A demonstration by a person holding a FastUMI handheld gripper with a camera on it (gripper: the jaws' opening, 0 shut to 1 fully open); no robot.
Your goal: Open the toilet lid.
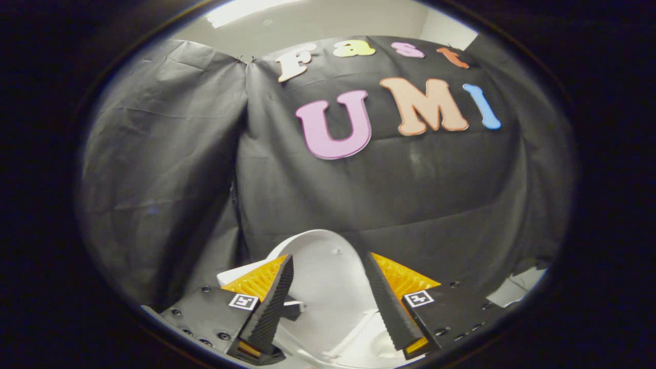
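Observation:
The white toilet lid [324, 292] stands raised, nearly upright, its inner face with a small bump toward me, leaning back near the black cloth wall. My gripper [329, 257] is open, its two fingers spread to either side of the lid's lower half. The lid sits just beyond the fingers; neither finger visibly presses on it. Below, between the finger bases, part of the white toilet seat and bowl rim [361, 344] shows. A white edge of the toilet body [231, 277] peeks out behind the left finger.
Black cloth walls [169, 169] close in the booth behind and to the left of the toilet, meeting at a fold. A pale patch, floor or some white object [512, 289], lies low beyond the right finger. Ceiling and a light show above the cloth.

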